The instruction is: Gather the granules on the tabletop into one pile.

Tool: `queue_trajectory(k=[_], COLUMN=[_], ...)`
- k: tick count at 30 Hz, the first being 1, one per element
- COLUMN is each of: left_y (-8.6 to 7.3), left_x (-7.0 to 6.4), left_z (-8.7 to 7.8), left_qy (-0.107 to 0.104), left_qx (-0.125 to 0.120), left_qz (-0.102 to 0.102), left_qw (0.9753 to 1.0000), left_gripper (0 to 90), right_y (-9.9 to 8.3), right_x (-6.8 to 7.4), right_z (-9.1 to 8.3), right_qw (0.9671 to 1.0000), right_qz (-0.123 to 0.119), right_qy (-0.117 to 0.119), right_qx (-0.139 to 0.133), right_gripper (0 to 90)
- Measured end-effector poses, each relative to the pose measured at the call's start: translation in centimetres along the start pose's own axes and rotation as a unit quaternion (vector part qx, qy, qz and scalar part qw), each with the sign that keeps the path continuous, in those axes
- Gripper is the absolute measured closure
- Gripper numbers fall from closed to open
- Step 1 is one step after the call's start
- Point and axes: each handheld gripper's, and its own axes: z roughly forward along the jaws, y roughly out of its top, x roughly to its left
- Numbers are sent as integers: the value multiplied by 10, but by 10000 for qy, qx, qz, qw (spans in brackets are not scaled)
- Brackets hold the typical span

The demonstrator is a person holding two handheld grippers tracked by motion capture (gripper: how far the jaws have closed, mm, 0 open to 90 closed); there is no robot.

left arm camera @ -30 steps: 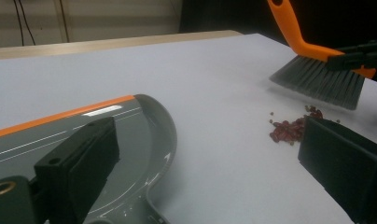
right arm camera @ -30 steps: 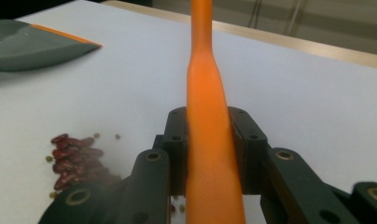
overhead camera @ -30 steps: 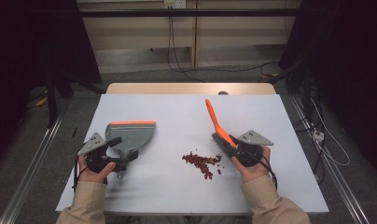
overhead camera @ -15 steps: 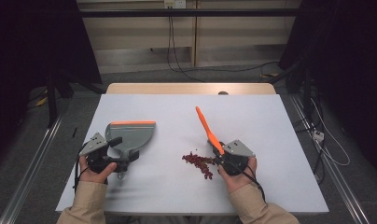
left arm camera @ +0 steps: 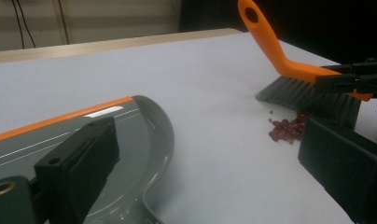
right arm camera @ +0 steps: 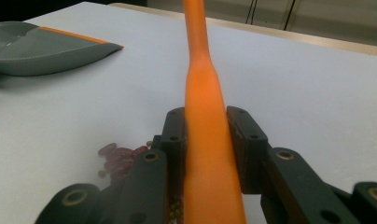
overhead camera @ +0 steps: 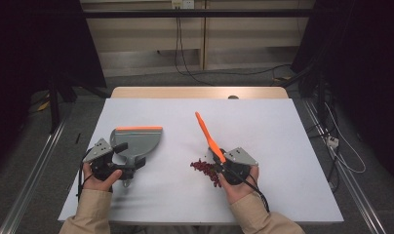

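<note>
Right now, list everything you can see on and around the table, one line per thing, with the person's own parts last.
table: one, white top with a wooden far edge, centre of the high view.
dustpan: one, grey with an orange front lip, left half of the table, handle toward the person.
brush: one, orange handle with dark bristles, right of centre, bristles down at the beans.
beans: one small pile, dark red, on the table beside the brush bristles.
cables: several, black, on the floor beyond the table.
left gripper: one, black, at the dustpan handle; its grip is unclear.
right gripper: one, black, shut on the brush handle.
hands: two, tan sleeves, at the near edge.
</note>
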Motion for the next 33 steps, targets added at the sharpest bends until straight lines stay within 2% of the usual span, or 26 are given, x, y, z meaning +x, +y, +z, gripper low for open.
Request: queue_trajectory(k=[4,15,20,23,25,29,33], left_y=[0,0,0,0,0,-1,0], left_x=[0,1,1,1,1,2,2], left_z=[-1,-1,-1,-1,-1,-2,-3], left_qy=[-9,9,7,16,16,14,31], left_qx=[-1,3,8,9,21,3,-4], left_qz=[8,18,23,10,17,-3,-9], left_qw=[10000,10000,10000,10000,10000,10000,10000], left_gripper=[50,50,50,50,50,50,50], right_y=[1,3,4,6,8,14,19], right_x=[7,8,10,13,11,2,-10], right_z=[3,7,9,10,11,11,11], right_qw=[9999,9997,9991,9992,9988,9987,9961], right_qz=[-86,-11,49,-75,-44,29,151], right_qy=[65,223,404,376,476,489,821], right_qx=[-22,-64,-89,-89,-117,-161,-284], right_gripper=[705,707,709,711,712,712,712])
